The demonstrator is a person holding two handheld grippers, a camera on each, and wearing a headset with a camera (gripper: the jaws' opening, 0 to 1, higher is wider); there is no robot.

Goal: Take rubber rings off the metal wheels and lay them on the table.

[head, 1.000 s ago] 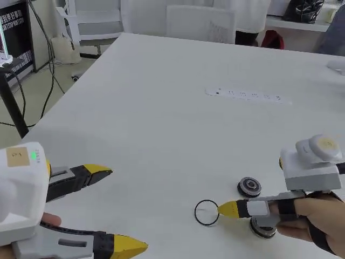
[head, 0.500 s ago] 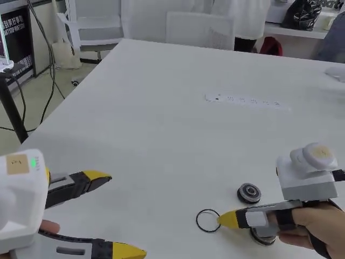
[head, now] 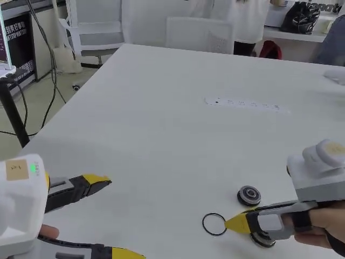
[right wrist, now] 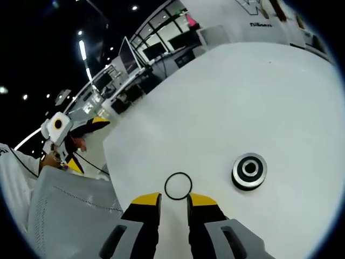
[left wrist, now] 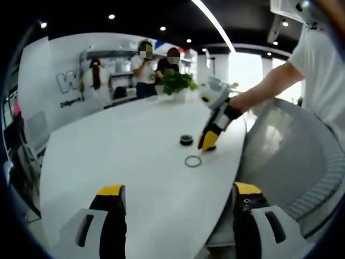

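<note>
A thin black rubber ring (head: 214,224) lies flat on the white table (head: 161,124). My right gripper (head: 230,223) points at it from the right, tips just short of it, jaws a narrow gap apart with nothing between them. In the right gripper view the ring (right wrist: 178,185) lies just beyond the tips (right wrist: 173,200). One metal wheel (head: 249,195) sits behind the gripper, and a second wheel (head: 263,239) peeks out under it. My left gripper (head: 112,216) hovers wide open at the lower left, well away. From the left gripper view (left wrist: 178,195), the ring (left wrist: 193,161) and a wheel (left wrist: 186,140) lie ahead.
A white power strip (head: 245,102) lies across the table's far middle. Chairs (head: 199,32) stand beyond the far edge, and the table's left edge drops to the floor with cables (head: 48,81). People stand in the background (left wrist: 156,70).
My right gripper has drawn back to the right, off the ring, which now lies free on the table. The left gripper has hardly moved.
</note>
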